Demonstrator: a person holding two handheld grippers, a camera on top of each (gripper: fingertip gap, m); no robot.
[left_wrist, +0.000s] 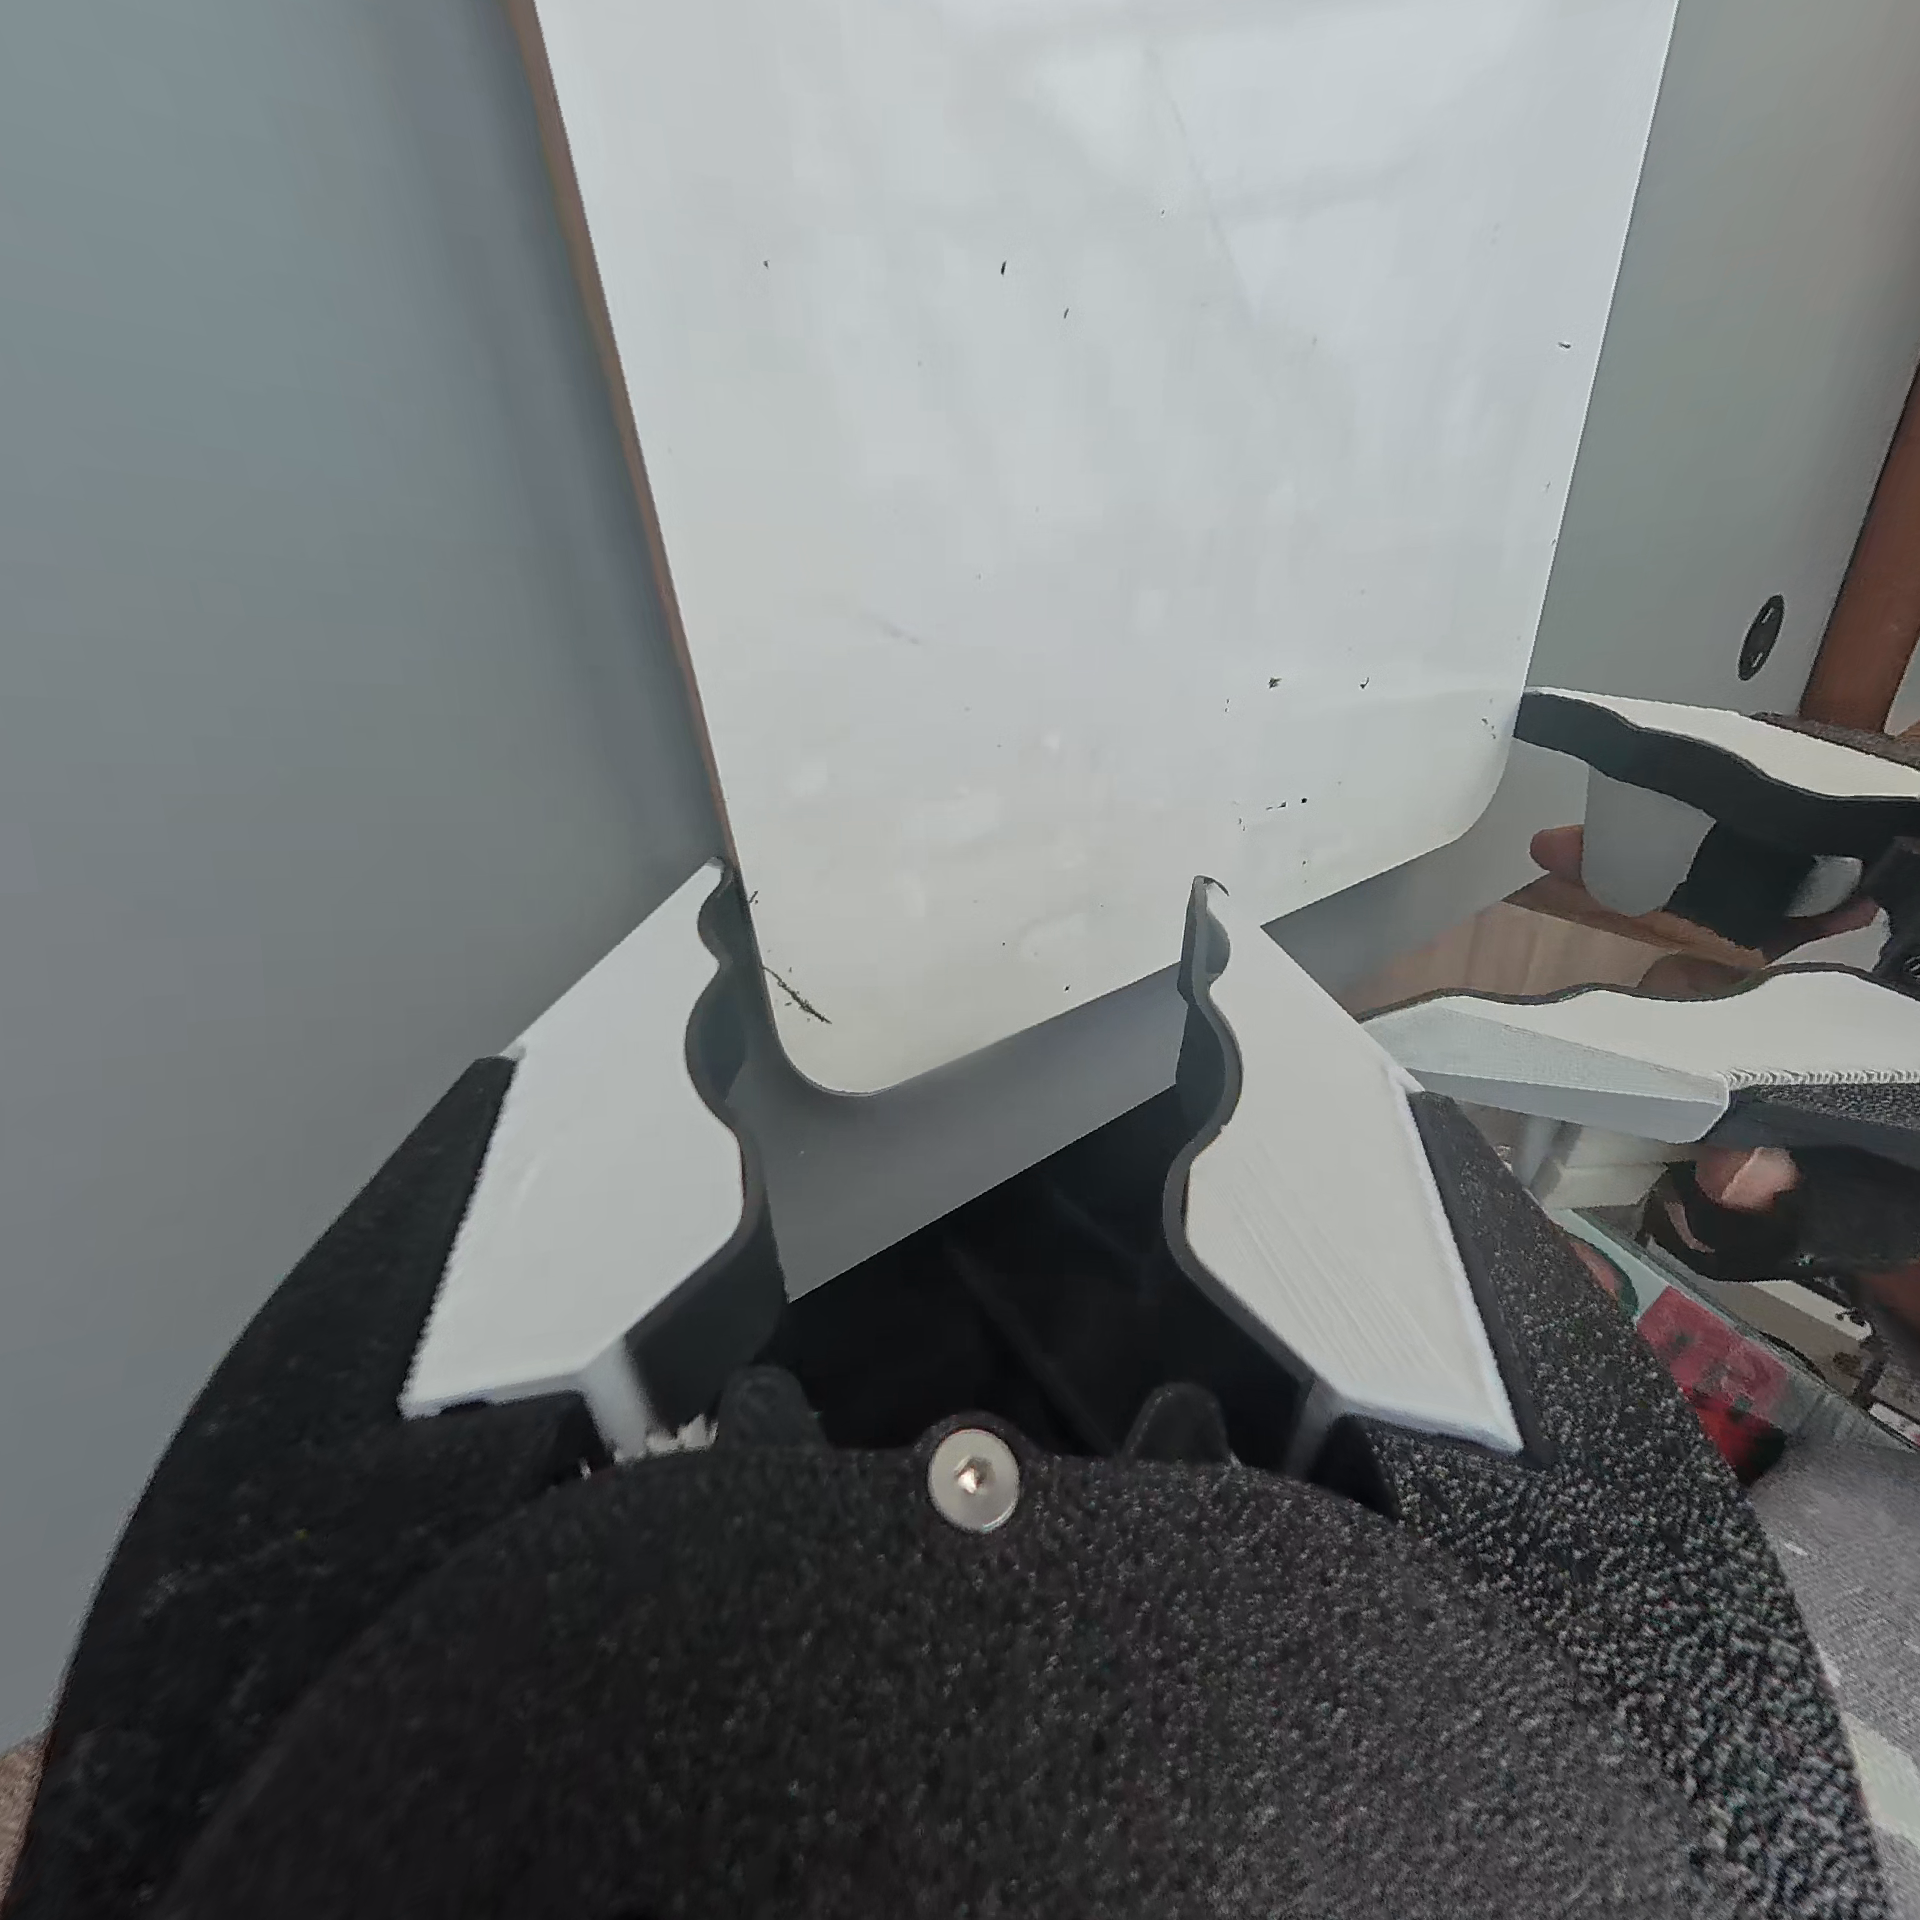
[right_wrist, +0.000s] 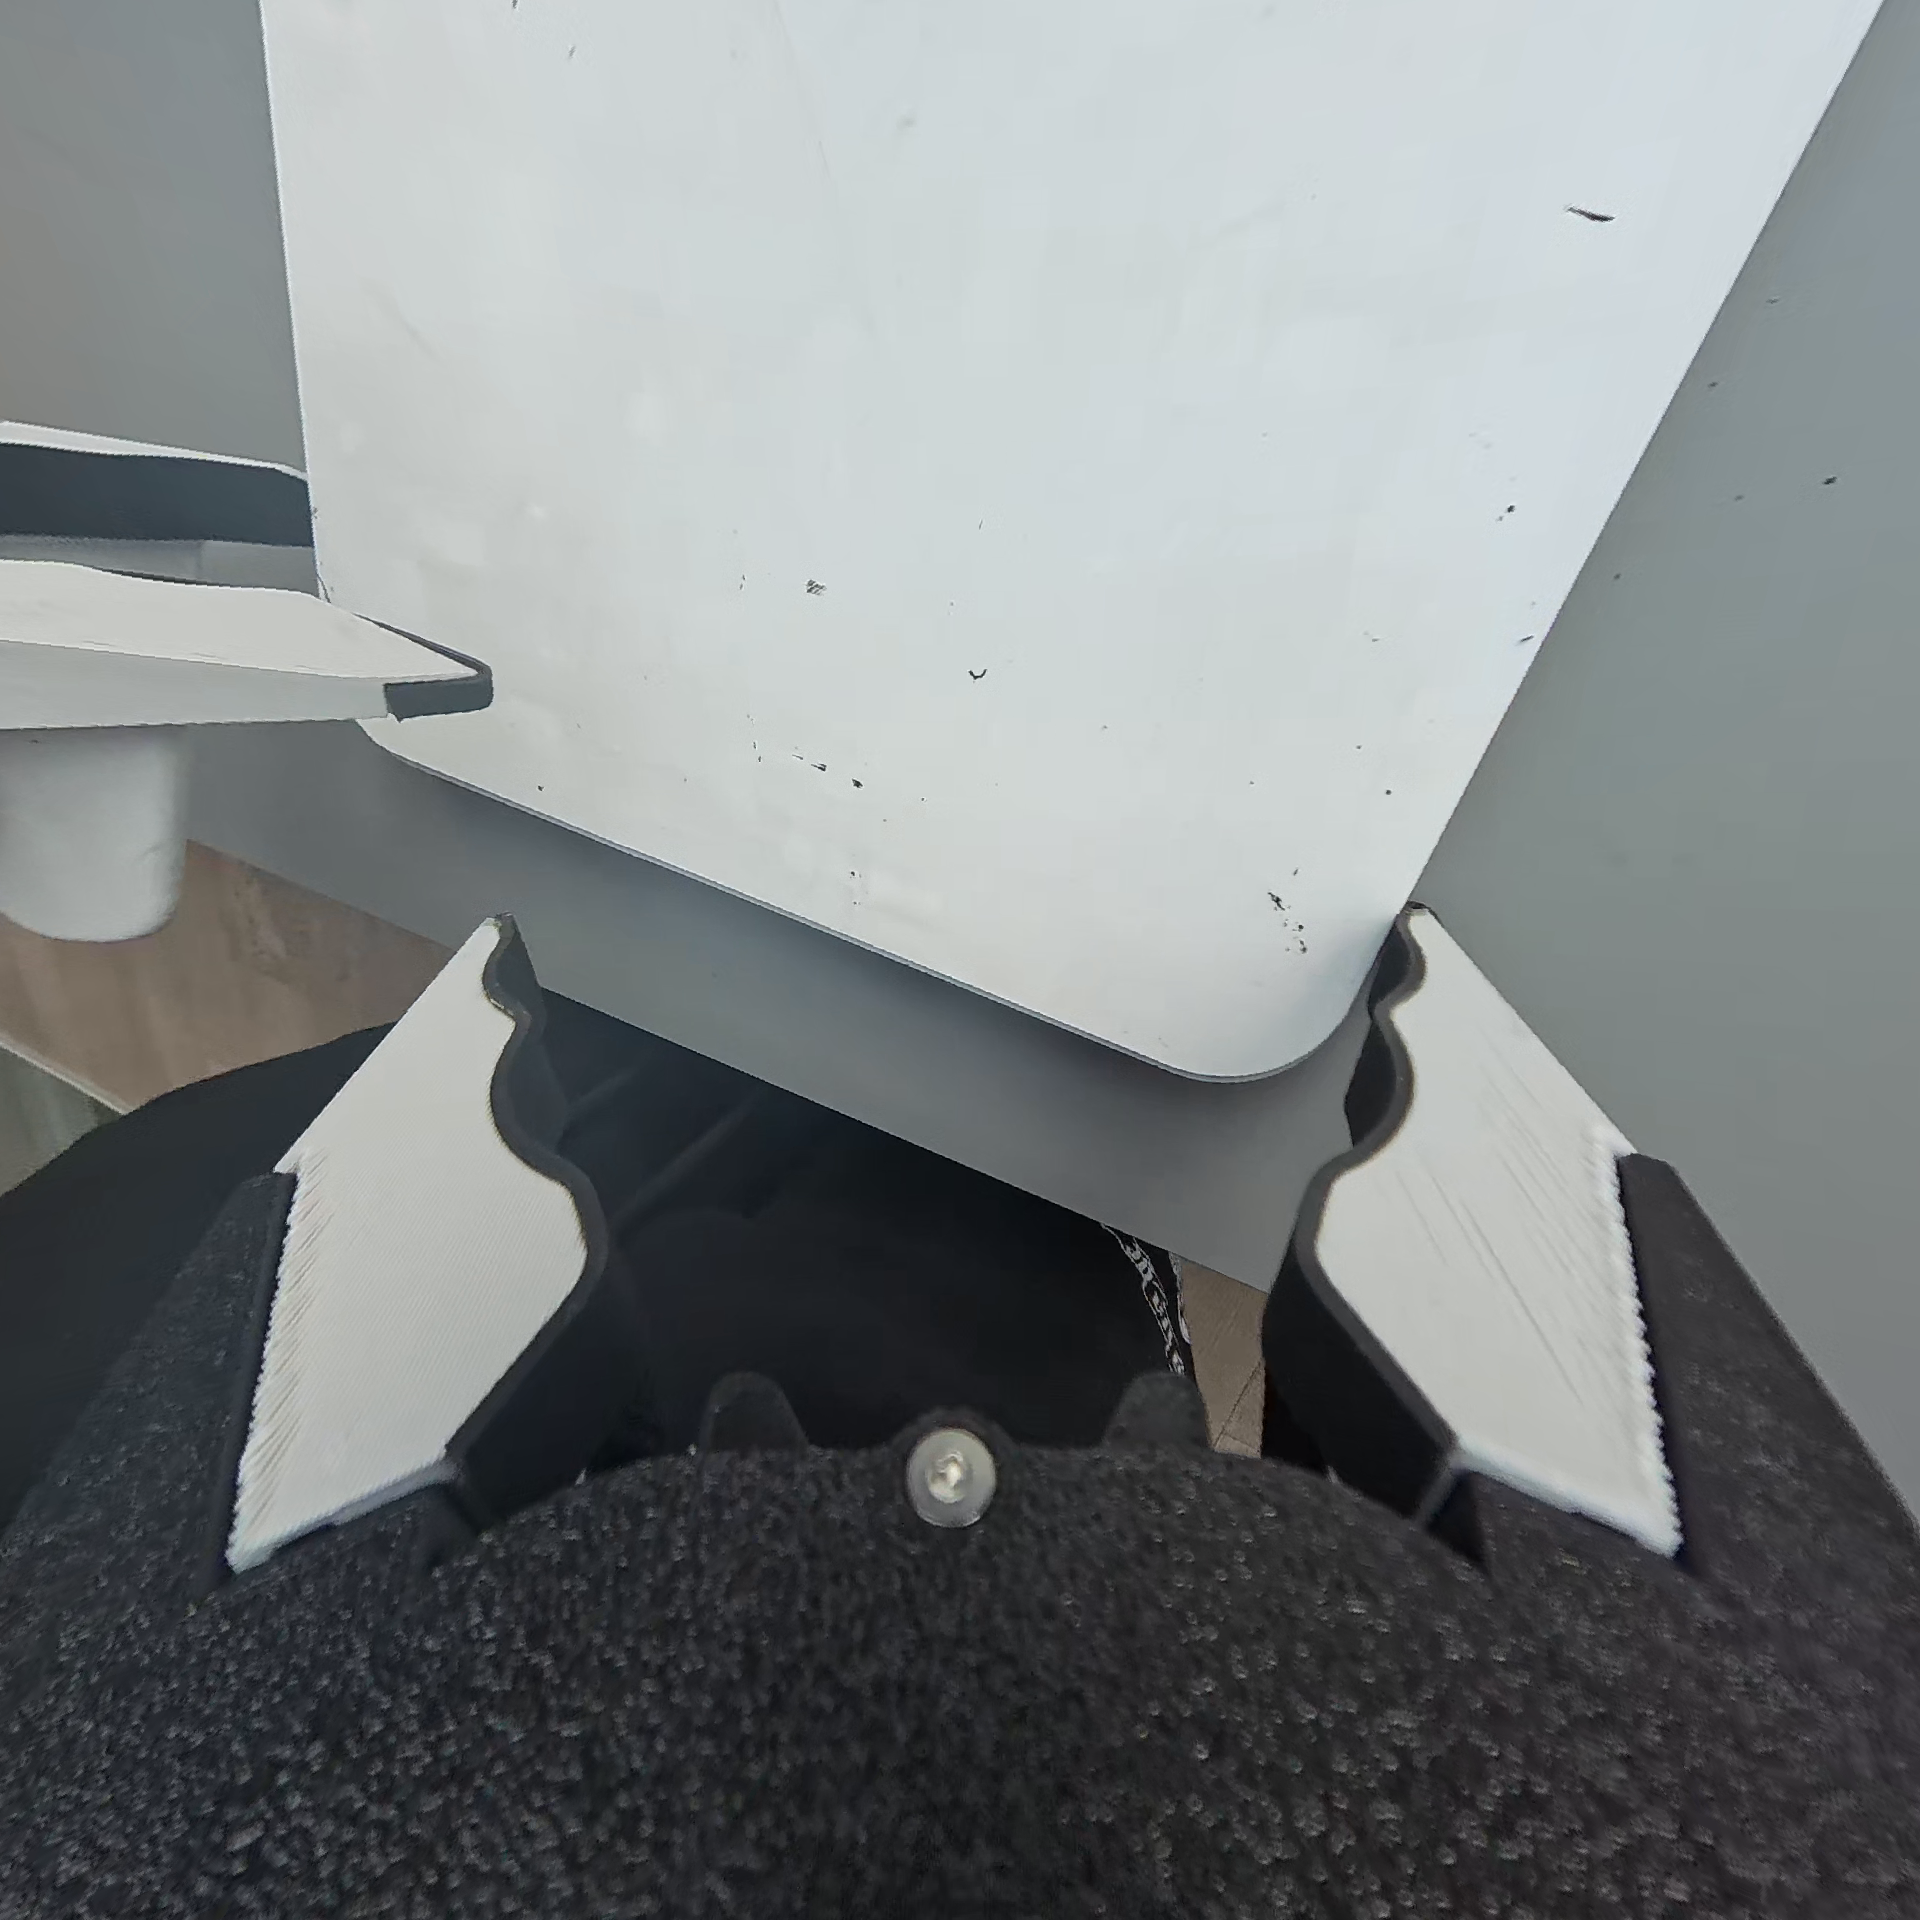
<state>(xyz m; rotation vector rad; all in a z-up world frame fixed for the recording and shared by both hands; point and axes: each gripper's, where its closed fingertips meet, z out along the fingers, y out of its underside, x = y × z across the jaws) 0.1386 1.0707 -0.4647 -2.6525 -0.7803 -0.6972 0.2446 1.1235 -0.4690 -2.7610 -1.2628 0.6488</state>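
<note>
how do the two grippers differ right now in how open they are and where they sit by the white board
The left gripper is open less wide than the right gripper. The left one frames the white board's left rounded corner; the right one frames its right corner. Both are open, with white fingers, holding nothing.

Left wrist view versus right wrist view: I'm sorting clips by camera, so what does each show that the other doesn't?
Only the left wrist view shows the board's brown edge, a round fitting on a white panel, a red item low at right, and the right gripper's fingers from the side.

Only the right wrist view shows a black strap below the grey ledge, and the left gripper entering from the left.

Both share the scuffed white board, each gripper open at a rounded lower corner.
</note>
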